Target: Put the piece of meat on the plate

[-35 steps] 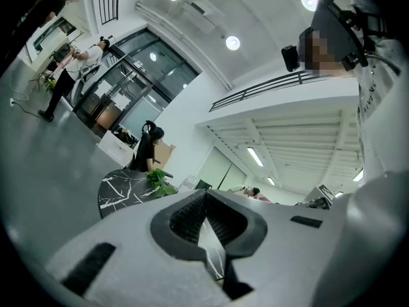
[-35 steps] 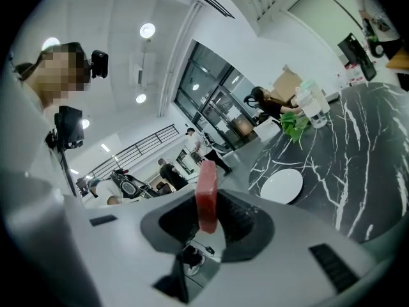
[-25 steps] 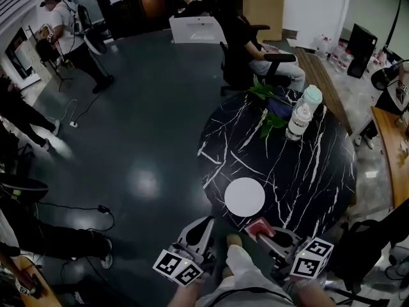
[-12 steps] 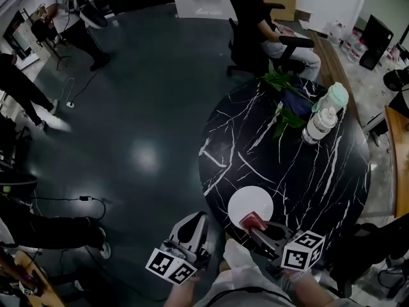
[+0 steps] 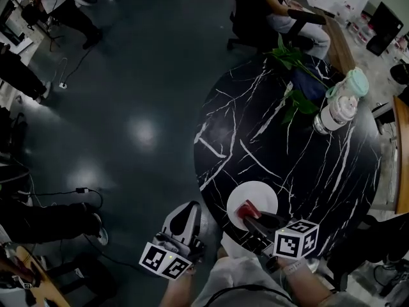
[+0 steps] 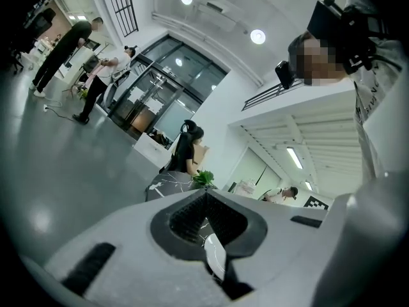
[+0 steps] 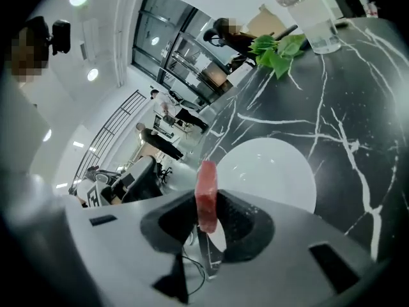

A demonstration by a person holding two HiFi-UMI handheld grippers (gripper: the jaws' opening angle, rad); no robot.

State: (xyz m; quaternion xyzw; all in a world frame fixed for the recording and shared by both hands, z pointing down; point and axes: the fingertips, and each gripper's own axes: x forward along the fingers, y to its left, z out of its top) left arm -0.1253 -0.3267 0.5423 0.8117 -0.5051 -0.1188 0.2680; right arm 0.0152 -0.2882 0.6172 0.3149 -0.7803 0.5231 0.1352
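Observation:
A white round plate point(image 5: 257, 192) lies near the front edge of the black marble table point(image 5: 307, 165). My right gripper point(image 5: 251, 213) is shut on the red piece of meat point(image 5: 246, 208), which sits over the plate's near left part. In the right gripper view the meat point(image 7: 206, 194) stands on edge between the pads, with the plate point(image 7: 271, 171) just beyond it. Whether the meat touches the plate I cannot tell. My left gripper point(image 5: 190, 208) hangs off the table's left side over the floor, shut and holding nothing; in its own view, the left gripper point(image 6: 206, 198) points level.
A clear bottle point(image 5: 339, 110) with a pale green cap and a leafy plant point(image 5: 294, 66) stand at the table's far side. A person sits on an office chair point(image 5: 255, 18) behind the table. Other people stand at the far left, and cables point(image 5: 70, 194) lie on the dark floor.
My right gripper has come down and forward with the meat, from short of the plate to over its near part. The left gripper has sunk a little beside the table.

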